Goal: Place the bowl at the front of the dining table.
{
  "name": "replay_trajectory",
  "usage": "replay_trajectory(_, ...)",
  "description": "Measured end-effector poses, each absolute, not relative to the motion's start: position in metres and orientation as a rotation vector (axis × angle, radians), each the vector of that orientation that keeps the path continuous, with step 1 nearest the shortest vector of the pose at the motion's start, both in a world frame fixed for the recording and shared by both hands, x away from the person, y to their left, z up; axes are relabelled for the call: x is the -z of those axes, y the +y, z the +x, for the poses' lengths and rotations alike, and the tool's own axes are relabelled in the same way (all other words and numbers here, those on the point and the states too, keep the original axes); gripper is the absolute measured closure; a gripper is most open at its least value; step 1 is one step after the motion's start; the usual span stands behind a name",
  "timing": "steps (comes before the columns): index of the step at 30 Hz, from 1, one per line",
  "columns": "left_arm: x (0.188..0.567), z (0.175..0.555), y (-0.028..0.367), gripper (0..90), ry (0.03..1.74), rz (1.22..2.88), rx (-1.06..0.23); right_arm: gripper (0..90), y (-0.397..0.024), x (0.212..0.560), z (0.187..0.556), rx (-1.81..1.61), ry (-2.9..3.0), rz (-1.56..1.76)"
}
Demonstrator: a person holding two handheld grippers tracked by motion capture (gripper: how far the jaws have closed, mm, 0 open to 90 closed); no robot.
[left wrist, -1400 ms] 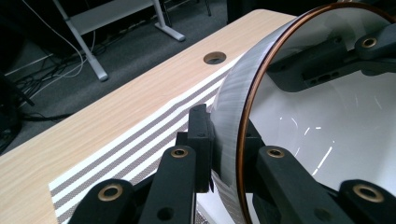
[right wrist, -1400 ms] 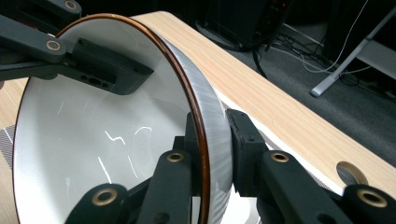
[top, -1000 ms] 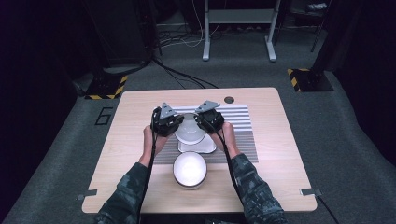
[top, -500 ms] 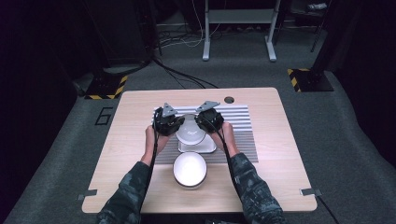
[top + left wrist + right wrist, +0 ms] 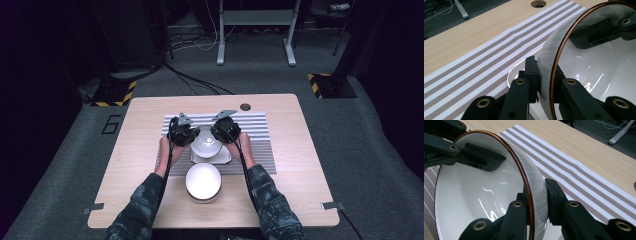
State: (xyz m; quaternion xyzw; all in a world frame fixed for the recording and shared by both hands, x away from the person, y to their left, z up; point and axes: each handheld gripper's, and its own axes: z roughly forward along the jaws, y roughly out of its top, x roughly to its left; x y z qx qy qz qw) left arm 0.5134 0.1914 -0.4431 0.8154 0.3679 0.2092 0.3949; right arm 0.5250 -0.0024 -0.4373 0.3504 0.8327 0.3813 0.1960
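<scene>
Wooden surface (image 5: 290,150), striped mat (image 5: 255,135): your left gripper (image 5: 184,134) and right gripper (image 5: 224,131) each pinch opposite rims of the brown-rimmed white bowl (image 5: 206,142) over the white square plate (image 5: 220,159), barely moved in the last second, so likely mid-lift or mid-placement.

I see a light wooden tabletop (image 5: 295,150) carrying a striped mat (image 5: 255,135); a white square plate (image 5: 222,158) lies on the mat, a white bowl (image 5: 203,181) nearer me.
</scene>
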Motion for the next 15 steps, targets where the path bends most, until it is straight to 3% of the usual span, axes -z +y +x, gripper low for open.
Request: replay_trajectory(15, 0.456, 0.518, 0.188, 81.8, 0.968, 2.113, -0.474, 79.0, -0.004, 0.450, 0.529, -1.042, 2.377, 1.062)
